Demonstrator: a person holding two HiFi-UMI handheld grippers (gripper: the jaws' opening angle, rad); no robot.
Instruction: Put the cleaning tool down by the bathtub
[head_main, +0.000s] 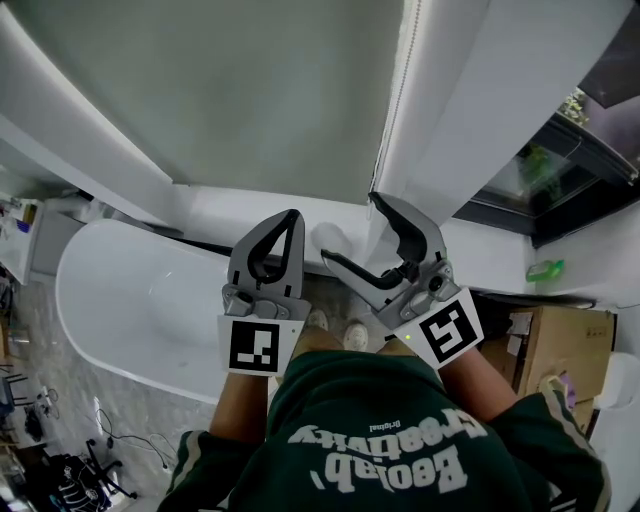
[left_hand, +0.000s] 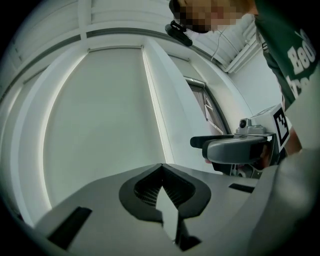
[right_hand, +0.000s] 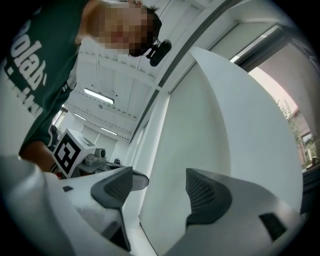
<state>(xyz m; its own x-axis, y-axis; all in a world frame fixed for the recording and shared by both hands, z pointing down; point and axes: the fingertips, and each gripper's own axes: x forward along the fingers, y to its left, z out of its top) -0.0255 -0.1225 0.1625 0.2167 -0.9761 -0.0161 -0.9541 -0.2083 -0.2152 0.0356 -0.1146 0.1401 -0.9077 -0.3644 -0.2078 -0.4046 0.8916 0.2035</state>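
Note:
A white oval bathtub (head_main: 120, 300) lies at the left of the head view, below and left of both grippers. No cleaning tool shows in any view. My left gripper (head_main: 295, 216) is raised in front of me, jaws shut tip to tip with nothing between them; in its own view the left gripper (left_hand: 161, 169) points at a pale wall panel. My right gripper (head_main: 350, 228) is beside it, open and empty. In the right gripper view the right gripper (right_hand: 159, 181) faces a white curved panel. Each gripper view catches the other gripper: the right gripper (left_hand: 235, 147) and the left gripper (right_hand: 87, 159).
A white ledge (head_main: 300, 210) runs behind the tub under a pale wall. A green object (head_main: 545, 270) sits on the sill by the dark window (head_main: 560, 170). A cardboard box (head_main: 550, 345) stands at the right. Cables (head_main: 100, 455) lie on the marbled floor at lower left.

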